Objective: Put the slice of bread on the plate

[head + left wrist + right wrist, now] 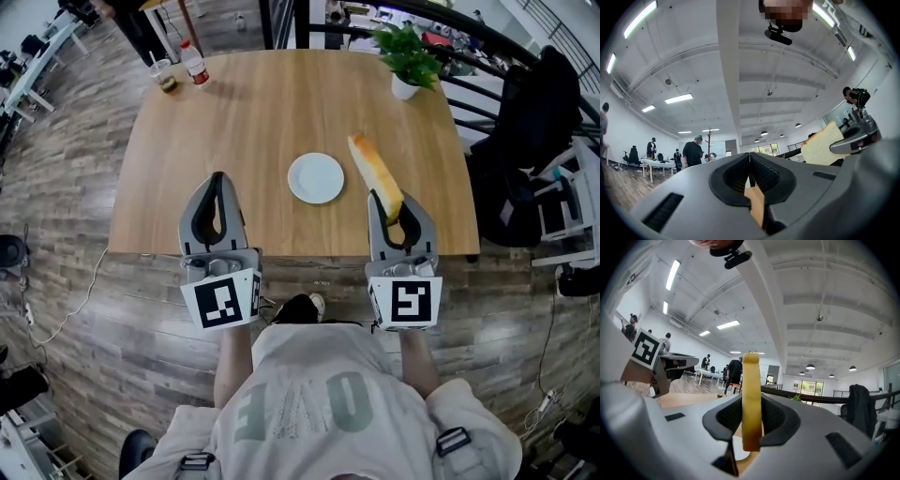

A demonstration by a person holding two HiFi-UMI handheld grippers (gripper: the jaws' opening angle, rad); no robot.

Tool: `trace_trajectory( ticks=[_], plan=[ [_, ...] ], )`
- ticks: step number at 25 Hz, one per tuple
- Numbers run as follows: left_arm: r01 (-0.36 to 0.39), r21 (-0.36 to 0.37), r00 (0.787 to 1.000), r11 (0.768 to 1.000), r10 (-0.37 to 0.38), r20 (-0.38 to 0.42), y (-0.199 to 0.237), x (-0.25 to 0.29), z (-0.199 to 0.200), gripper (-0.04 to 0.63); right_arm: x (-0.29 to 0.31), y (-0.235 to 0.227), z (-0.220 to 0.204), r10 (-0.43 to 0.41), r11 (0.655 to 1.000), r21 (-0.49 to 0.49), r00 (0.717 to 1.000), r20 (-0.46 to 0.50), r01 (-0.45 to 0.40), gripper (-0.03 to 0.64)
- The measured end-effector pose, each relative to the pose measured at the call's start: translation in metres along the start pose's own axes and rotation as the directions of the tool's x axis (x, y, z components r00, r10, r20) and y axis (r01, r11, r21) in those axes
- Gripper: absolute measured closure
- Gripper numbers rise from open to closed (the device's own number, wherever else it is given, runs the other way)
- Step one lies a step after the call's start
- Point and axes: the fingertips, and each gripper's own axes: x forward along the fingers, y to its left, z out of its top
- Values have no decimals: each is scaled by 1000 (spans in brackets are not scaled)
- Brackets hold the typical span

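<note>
**Bread** (373, 169): one pale slice with a golden-brown crust, held on edge above the table (234, 122). Its near end is clamped between the jaws of the right gripper (392, 208), and its far end slants away to the left in the head view. The right gripper view shows it edge-on and upright; the left gripper view shows its broad pale face.

**Plate** (316, 178): small, round and white. It lies flat on the table's near half, just left of the bread and apart from it.
</note>
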Motion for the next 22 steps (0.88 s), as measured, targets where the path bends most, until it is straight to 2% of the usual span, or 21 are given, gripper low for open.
trace_trajectory(
  ticks=[2,3,5,8,13,17,22],
  plan=[
    [-6,-7,1000,1000,6,-17,5,7,-5,586,10,6,-3,10,990,-141,999,-37,-15,526],
    [-6,-10,1000,1000,6,-20,7,11,-7,586,15,10,-7,6,972,-233,998,-65,-21,526],
    [2,-10,1000,1000,-2,-17,7,21,-7,586,26,17,-13,-5,920,-390,997,-81,-27,526],
    [24,2,1000,1000,-24,4,3,38,-3,586,44,28,-23,7,850,-524,995,-96,-57,526],
    [63,2,998,998,-63,-1,-6,57,-16,586,70,35,-44,-9,776,-624,986,-164,-97,526],
    [82,-3,995,997,-82,-63,-12,68,-51,586,96,32,-66,-60,718,-686,970,-236,-123,526],
    [118,-28,987,993,-120,-106,-22,78,-82,586,122,37,-110,-45,681,-699,940,-338,-219,526]
  ],
)
